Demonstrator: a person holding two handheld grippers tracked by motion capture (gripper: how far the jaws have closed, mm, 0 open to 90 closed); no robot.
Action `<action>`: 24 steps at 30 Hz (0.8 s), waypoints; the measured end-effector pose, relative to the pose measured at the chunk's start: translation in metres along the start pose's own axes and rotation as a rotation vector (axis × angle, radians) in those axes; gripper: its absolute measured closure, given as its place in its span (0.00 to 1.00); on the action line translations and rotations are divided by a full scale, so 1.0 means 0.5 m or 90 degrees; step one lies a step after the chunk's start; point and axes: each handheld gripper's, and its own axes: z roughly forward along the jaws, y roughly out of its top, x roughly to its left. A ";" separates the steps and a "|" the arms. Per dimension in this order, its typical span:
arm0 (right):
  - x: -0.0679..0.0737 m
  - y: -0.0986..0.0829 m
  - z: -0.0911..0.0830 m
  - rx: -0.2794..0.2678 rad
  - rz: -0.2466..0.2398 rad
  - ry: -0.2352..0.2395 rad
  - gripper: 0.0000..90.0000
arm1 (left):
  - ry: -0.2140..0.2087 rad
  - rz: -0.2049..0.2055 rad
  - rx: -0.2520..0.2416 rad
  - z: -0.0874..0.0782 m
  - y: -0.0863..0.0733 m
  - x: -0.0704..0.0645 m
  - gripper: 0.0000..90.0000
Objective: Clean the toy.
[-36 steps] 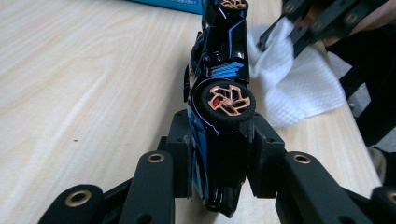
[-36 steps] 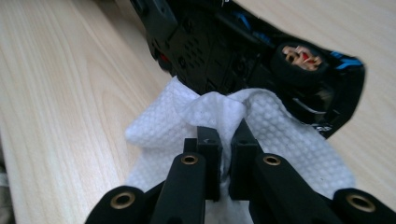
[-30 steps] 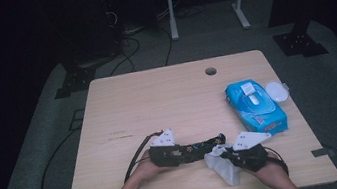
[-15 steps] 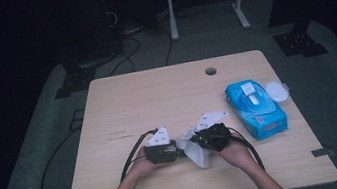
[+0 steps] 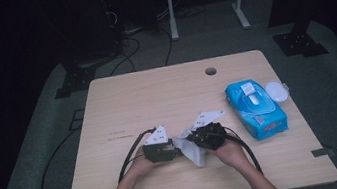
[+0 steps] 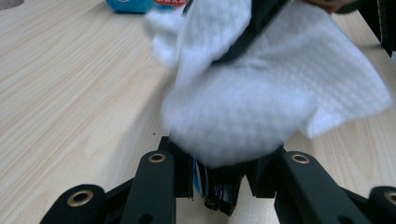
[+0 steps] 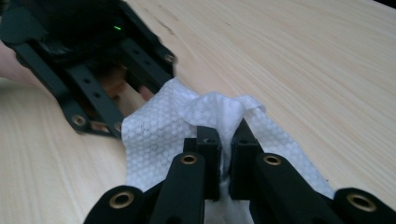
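Wooden table [image 5: 176, 93] bears blue wipes pack [image 5: 256, 109] at 3 o'clock, untouched. White wipe [image 5: 188, 149] now spans between your tongs at 6 o'clock. Right gripper [image 5: 194, 140] has swung in from 5 o'clock, jaws pinched on wipe. Left gripper [image 5: 177, 150] jaws closed on opposite edge. Your next step, likely: pull apart, unfold.

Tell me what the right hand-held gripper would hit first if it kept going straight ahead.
Probably the left hand-held gripper, which faces it just beyond the white wipe that the right hand-held gripper is clamping; depth is hard to judge.
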 end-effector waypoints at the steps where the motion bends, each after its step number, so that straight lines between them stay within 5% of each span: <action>1: 0.000 0.000 0.000 0.000 -0.001 0.001 0.95 | 0.000 0.000 0.000 -0.001 -0.001 0.000 0.75; 8: -0.024 -0.015 -0.024 0.015 0.008 -0.031 0.95 | -0.001 0.003 0.002 -0.001 0.000 0.001 0.75; 15: 0.024 0.004 0.009 -0.004 -0.030 0.016 0.95 | -0.002 0.002 0.004 -0.001 0.001 0.002 0.75; 24: -0.023 -0.021 -0.027 0.005 0.003 -0.028 0.95 | -0.003 -0.003 0.003 0.000 0.001 0.003 0.75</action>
